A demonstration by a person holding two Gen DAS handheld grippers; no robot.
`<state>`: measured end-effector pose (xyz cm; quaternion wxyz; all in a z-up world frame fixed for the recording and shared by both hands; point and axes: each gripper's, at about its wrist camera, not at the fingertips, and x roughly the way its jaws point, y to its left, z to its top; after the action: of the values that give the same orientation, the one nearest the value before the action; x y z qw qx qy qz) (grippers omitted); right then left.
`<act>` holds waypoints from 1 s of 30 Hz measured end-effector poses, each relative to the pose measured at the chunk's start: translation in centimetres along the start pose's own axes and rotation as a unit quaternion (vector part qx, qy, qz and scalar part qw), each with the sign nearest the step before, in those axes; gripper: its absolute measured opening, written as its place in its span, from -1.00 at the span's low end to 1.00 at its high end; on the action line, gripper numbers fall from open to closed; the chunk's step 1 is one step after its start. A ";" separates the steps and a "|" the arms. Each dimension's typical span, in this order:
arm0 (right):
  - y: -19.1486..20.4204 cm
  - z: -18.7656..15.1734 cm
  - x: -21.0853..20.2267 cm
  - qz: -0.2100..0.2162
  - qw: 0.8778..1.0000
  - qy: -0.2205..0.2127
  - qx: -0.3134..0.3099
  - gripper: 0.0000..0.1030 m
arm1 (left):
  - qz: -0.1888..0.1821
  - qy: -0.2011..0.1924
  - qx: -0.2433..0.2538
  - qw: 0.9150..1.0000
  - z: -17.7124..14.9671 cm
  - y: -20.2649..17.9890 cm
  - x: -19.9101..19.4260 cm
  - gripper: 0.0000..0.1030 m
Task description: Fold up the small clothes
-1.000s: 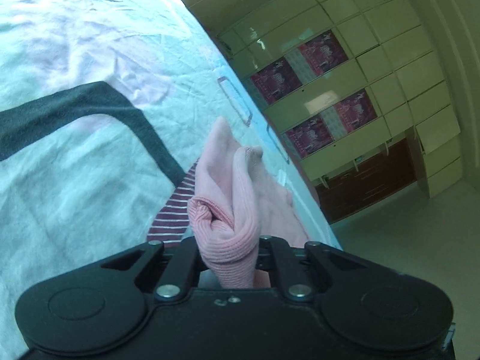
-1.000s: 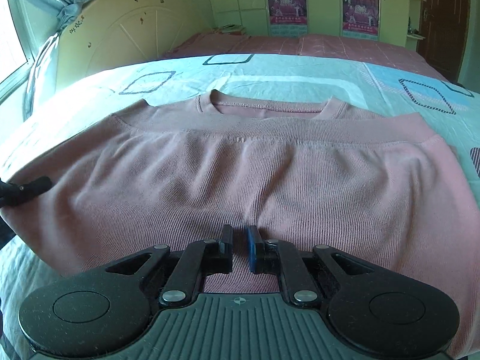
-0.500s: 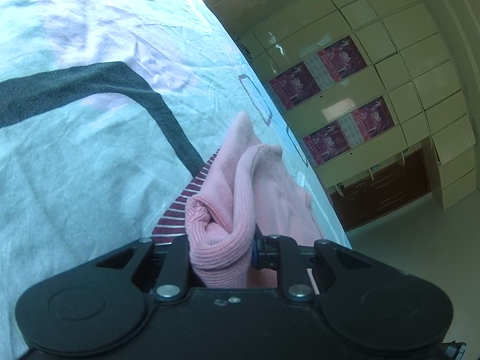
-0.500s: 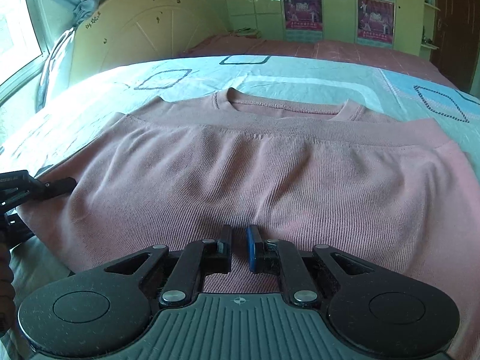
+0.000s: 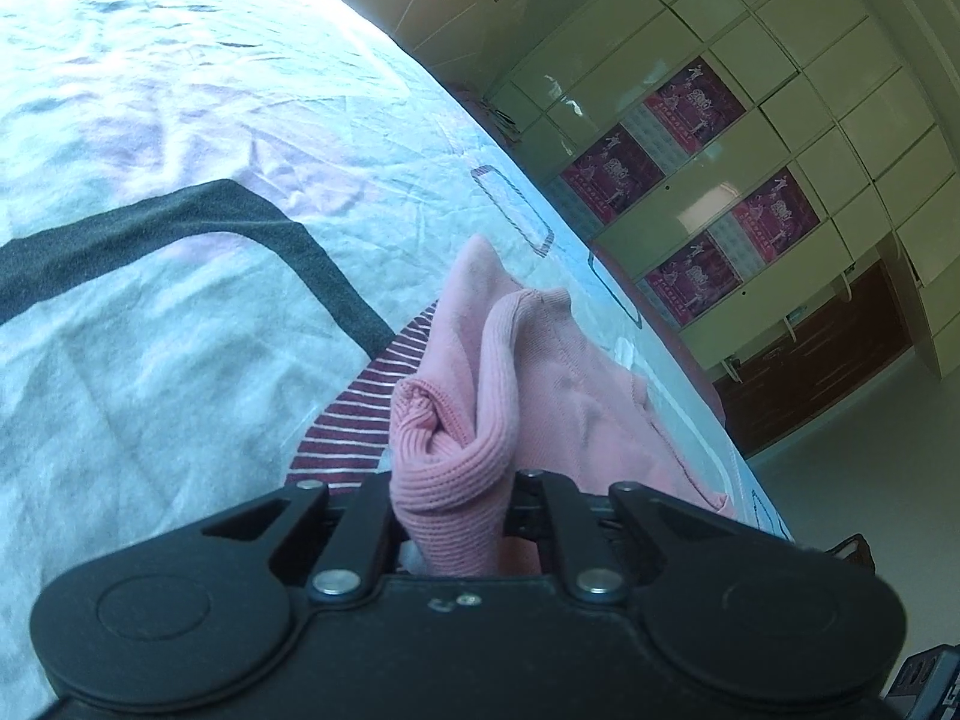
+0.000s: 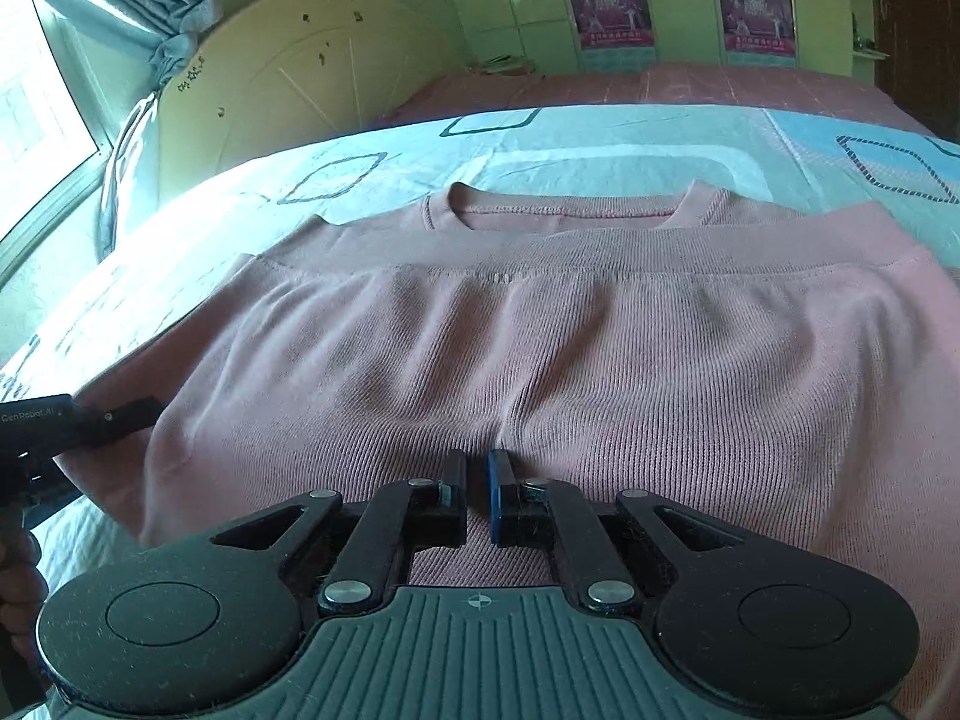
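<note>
A pink ribbed sweater (image 6: 600,348) lies on the bed, its lower part folded up so the hem sits just below the neckline (image 6: 570,210). My right gripper (image 6: 478,456) rests on the near fold, its jaws closing to a narrow slit with a pinch of the knit between them; creases run up from the tips. At the sweater's left edge my left gripper (image 5: 453,480) is closing on a bunched handful of the pink knit (image 5: 480,420), which hides its fingertips. One of its black fingers (image 6: 120,414) shows in the right wrist view.
The bedsheet (image 6: 600,144) is light blue with dark square outlines and a striped patch (image 5: 354,414). A cream headboard (image 6: 288,78) and curtained window (image 6: 54,90) stand at the left, a wardrobe with posters (image 5: 720,180) beyond. A person's hand (image 6: 15,570) shows at the lower left.
The left gripper has lifted and shifted with the bunched corner, after loosening briefly. Its finger reaches further in along the sweater's left edge. The right jaws have narrowed slightly.
</note>
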<state>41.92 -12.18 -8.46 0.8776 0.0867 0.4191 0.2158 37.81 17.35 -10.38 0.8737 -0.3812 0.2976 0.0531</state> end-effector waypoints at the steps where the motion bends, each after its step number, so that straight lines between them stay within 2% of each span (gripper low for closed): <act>1: 0.0 -0.1 -0.1 0.001 1.000 0.000 -0.002 -0.92 | -0.002 -0.005 0.005 1.000 0.1 -0.5 -0.3 -0.86; 6: -1.0 0.5 -1.0 0.025 1.000 0.004 0.009 -0.91 | -0.024 -0.021 0.063 0.997 0.2 -5.5 -1.8 -0.87; 8: -2.7 0.6 -3.6 0.035 0.998 -0.042 0.040 -0.91 | -0.041 -0.021 0.105 0.993 -0.4 -8.9 -2.2 -0.87; 12: -8.1 0.2 -8.7 0.030 0.988 -0.100 0.113 -0.91 | -0.067 -0.001 0.186 0.980 -3.2 -16.6 -1.4 -0.87; 16: -14.6 -0.4 -13.8 0.012 0.976 -0.137 0.170 -0.91 | -0.090 0.038 0.258 0.961 -8.5 -24.2 0.6 -0.87; 18: -17.4 -0.8 -15.7 0.011 0.970 -0.143 0.195 -0.91 | -0.090 0.064 0.298 0.948 -12.1 -27.3 2.3 -0.85; 20: -20.1 -1.3 -17.2 0.020 0.965 -0.139 0.222 -0.90 | -0.101 0.129 0.320 0.933 -16.1 -29.4 5.0 -0.45; 21: -21.1 -1.4 -17.6 0.019 0.964 -0.133 0.230 -0.72 | -0.093 0.185 0.340 0.917 -18.4 -30.3 6.7 0.00; 22: -22.1 -1.6 -18.2 0.013 0.962 -0.129 0.239 -0.40 | -0.077 0.214 0.349 0.909 -19.8 -30.8 7.4 -0.10; 23: -22.7 -1.8 -18.9 0.012 0.961 -0.137 0.240 0.34 | -0.087 0.207 0.348 0.910 -20.2 -30.7 6.8 -0.10; 24: -23.2 -2.0 -19.6 0.022 0.961 -0.147 0.233 0.42 | -0.106 0.192 0.344 0.913 -19.9 -30.5 6.0 -0.08; 25: -23.5 -2.1 -20.0 0.035 0.962 -0.147 0.229 0.41 | -0.119 0.171 0.333 0.919 -18.9 -29.8 4.9 -0.05; 26: -23.9 -2.1 -20.4 0.047 0.962 -0.144 0.228 0.36 | -0.111 0.155 0.325 0.926 -17.7 -29.1 4.3 -0.07; 27: -24.0 -2.0 -20.3 0.059 0.962 -0.141 0.226 0.12 | -0.101 0.135 0.318 0.933 -16.4 -28.5 3.9 -0.12; 29: -23.6 -1.8 -19.3 0.086 0.962 -0.129 0.223 -0.05 | -0.067 0.089 0.310 0.944 -13.4 -27.2 3.5 -0.12; 30: -23.2 -1.6 -18.6 0.097 0.963 -0.121 0.221 -0.07 | -0.048 0.078 0.304 0.948 -12.1 -26.3 3.8 -0.14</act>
<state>37.48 -41.30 -4.22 0.8557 0.3444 0.3363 0.1898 43.49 -10.06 -2.26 0.9235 -0.1144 0.3487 -0.1115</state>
